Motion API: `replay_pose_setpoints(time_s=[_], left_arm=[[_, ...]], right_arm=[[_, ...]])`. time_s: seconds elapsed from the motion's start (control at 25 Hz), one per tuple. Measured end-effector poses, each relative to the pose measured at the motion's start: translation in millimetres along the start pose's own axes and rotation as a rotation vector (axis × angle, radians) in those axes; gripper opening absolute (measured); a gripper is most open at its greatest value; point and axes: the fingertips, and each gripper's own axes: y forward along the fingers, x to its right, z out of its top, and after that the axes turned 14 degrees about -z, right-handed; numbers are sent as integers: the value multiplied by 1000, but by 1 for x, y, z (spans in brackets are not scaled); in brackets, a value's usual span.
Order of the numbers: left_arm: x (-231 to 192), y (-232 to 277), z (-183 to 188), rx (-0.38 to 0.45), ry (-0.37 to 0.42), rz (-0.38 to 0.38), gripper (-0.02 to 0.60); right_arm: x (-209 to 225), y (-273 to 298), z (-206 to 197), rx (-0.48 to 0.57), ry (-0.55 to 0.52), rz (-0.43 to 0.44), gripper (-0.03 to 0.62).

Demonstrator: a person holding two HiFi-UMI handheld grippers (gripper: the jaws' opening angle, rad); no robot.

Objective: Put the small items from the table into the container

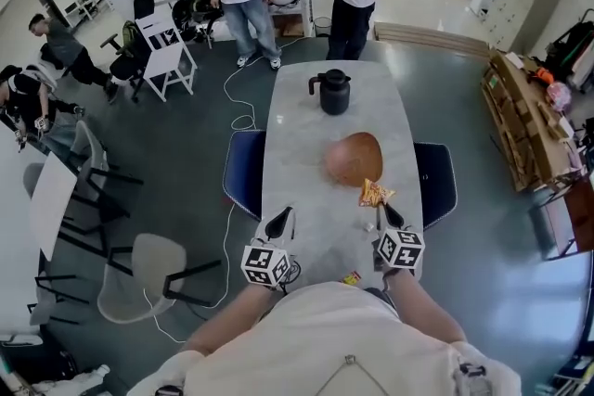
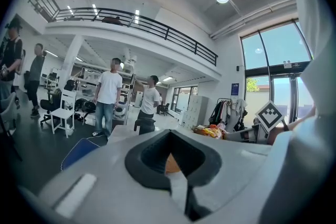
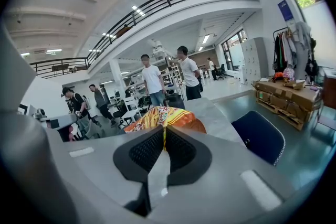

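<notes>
Right gripper view shows the right gripper point(image 3: 164, 140) with its jaws pinching the top edge of a yellow-orange snack packet point(image 3: 160, 115), just beside the near side of the brown bowl point(image 1: 353, 158) at the middle of the table point(image 1: 306, 121). The left gripper point(image 1: 281, 220) is by the table's near edge, its jaws pressed together on nothing.
</notes>
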Motion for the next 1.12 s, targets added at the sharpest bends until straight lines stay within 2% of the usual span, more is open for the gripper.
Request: replay_pose_setpoints(time_s=[0.44, 0.8, 1.12], left_arm=[[-18, 5, -15, -48, -33, 41, 3], [-19, -10, -41, -131, -64, 99, 3], [-27, -46, -64, -195, -106, 210, 3]], right_arm=[[1, 57, -20, -111, -41, -27, 41], [15, 156, -47, -253, -80, -71, 41], [20, 252, -68, -420, -75, -148, 40]])
